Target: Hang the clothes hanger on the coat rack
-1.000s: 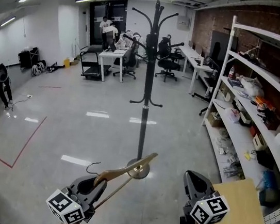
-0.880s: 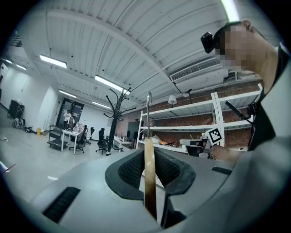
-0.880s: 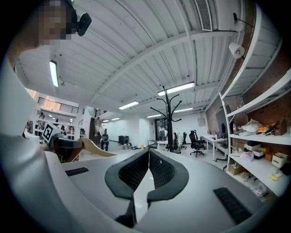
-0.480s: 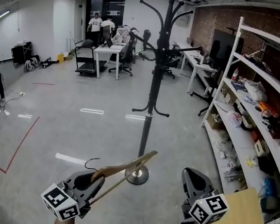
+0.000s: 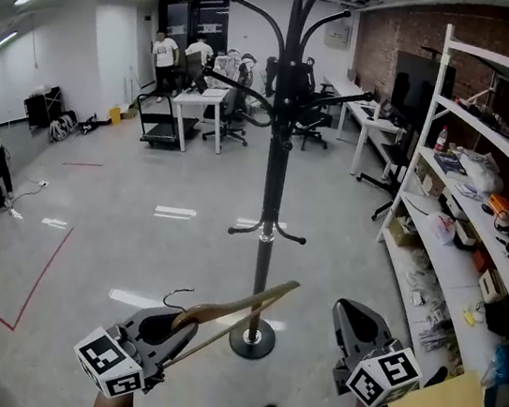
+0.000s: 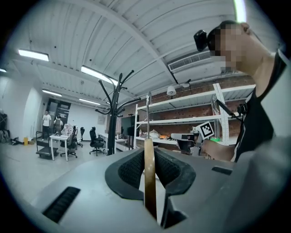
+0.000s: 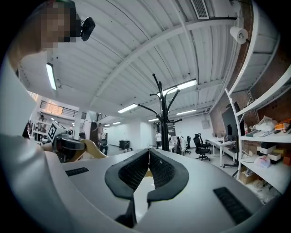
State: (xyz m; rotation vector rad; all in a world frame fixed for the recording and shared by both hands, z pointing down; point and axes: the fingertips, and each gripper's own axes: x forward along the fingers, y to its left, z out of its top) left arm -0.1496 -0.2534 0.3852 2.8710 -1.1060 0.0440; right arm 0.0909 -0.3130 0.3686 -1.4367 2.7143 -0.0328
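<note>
A wooden clothes hanger (image 5: 234, 310) with a thin black hook (image 5: 172, 294) juts up and to the right from my left gripper (image 5: 163, 326), which is shut on it. In the left gripper view the hanger (image 6: 149, 177) stands edge-on between the jaws. The black coat rack (image 5: 274, 163) stands straight ahead on a round base (image 5: 252, 337), its curved arms spreading at the top; it also shows in the left gripper view (image 6: 112, 116) and the right gripper view (image 7: 163, 123). My right gripper (image 5: 356, 329) is shut with nothing in it, low at the right.
White shelving (image 5: 475, 174) full of clutter runs along the brick wall on the right. A wooden board (image 5: 438, 401) lies by my right arm. Desks, office chairs (image 5: 304, 92) and people (image 5: 165, 57) are far back. Red tape (image 5: 40, 275) marks the grey floor at left.
The view has closed in on the coat rack, which now stands larger and nearer. Both grippers keep their places low in the view, the hanger still held.
</note>
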